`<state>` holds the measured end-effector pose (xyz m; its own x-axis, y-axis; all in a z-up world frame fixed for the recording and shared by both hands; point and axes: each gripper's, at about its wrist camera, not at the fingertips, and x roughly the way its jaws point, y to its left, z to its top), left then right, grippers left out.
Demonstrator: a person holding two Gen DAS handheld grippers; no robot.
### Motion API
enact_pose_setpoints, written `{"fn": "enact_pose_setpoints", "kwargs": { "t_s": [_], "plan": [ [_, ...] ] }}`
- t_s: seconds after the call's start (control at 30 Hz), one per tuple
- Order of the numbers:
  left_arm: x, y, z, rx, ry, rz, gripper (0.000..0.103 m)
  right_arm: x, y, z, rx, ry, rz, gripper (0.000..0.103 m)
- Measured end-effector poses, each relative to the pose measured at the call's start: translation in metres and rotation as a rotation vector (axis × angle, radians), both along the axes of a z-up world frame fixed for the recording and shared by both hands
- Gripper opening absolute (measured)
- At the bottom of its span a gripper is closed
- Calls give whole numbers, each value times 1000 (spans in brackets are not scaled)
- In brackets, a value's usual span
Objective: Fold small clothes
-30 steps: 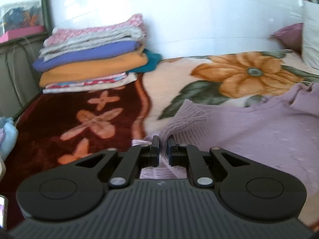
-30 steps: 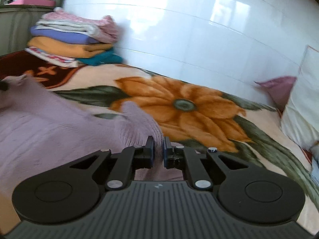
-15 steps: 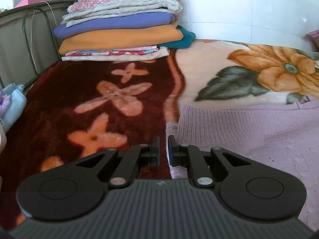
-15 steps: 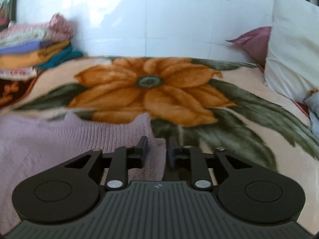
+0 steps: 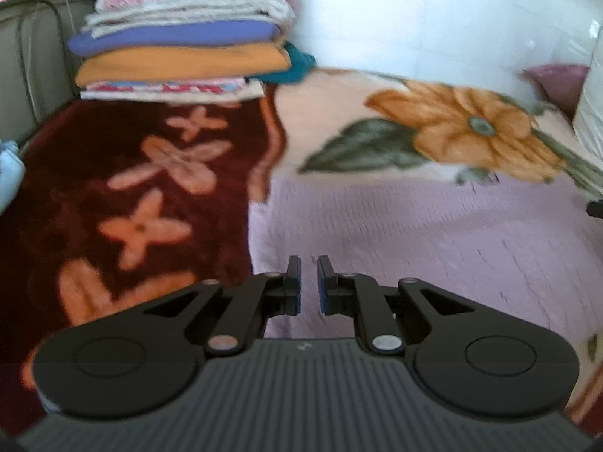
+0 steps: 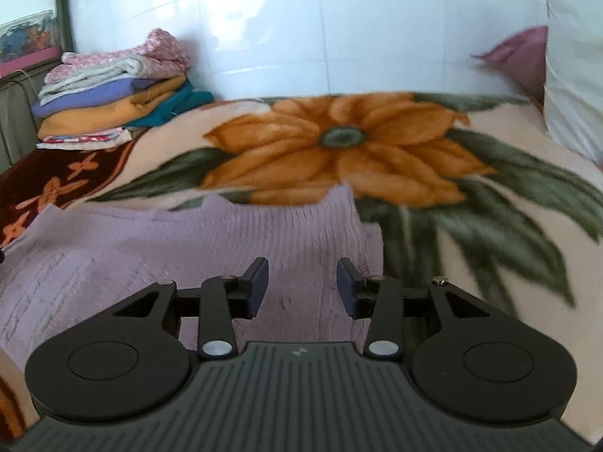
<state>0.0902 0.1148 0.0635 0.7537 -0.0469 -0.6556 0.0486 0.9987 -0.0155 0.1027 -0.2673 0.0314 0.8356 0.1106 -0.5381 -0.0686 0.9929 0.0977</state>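
A lilac knitted garment lies spread flat on the flowered blanket; it also shows in the right wrist view. My left gripper hovers over the garment's left edge with its jaws a narrow gap apart and nothing between them. My right gripper is open and empty above the garment's right part, near its ribbed edge.
A stack of folded clothes sits at the back left against the tiled wall, also in the right wrist view. A white pillow and a mauve cushion lie at the right. The blanket covers the bed.
Both grippers let go of the garment, which now lies flat. The right jaws opened wide; the left jaws parted slightly. Both grippers pulled back and rose a little.
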Motion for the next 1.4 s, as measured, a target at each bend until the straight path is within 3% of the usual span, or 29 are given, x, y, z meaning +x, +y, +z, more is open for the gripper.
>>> {"fn": "enact_pose_setpoints", "kwargs": {
  "t_s": [0.13, 0.3, 0.6, 0.67, 0.73, 0.77, 0.9, 1.23, 1.4],
  "plan": [
    [0, -4, -14, 49, 48, -17, 13, 5, -11, -9, 19, 19, -35, 50],
    [-10, -1, -10, 10, 52, 17, 13, -13, -28, 2, 57, 8, -154, 68],
    [-44, -19, 15, -72, 72, -34, 13, -56, -58, 2, 310, 64, -123, 78],
    [-52, -26, 18, -89, 80, -45, 27, -63, -59, -1, 339, 89, -106, 78],
    [-62, -35, 19, -93, 78, -42, 55, -71, -57, -5, 349, 113, -88, 78],
    [-66, -40, 19, -83, 73, -43, 57, -73, -56, -7, 350, 121, -83, 78],
    [-78, -61, 15, -39, 94, -60, 57, -79, -58, -20, 381, 159, -93, 78],
    [-84, -85, -2, -60, 179, -12, 57, -80, -48, -38, 481, 160, -6, 80],
    [-82, -90, -5, -50, 195, 13, 57, -72, -49, -45, 543, 152, -3, 87]
  ]
}}
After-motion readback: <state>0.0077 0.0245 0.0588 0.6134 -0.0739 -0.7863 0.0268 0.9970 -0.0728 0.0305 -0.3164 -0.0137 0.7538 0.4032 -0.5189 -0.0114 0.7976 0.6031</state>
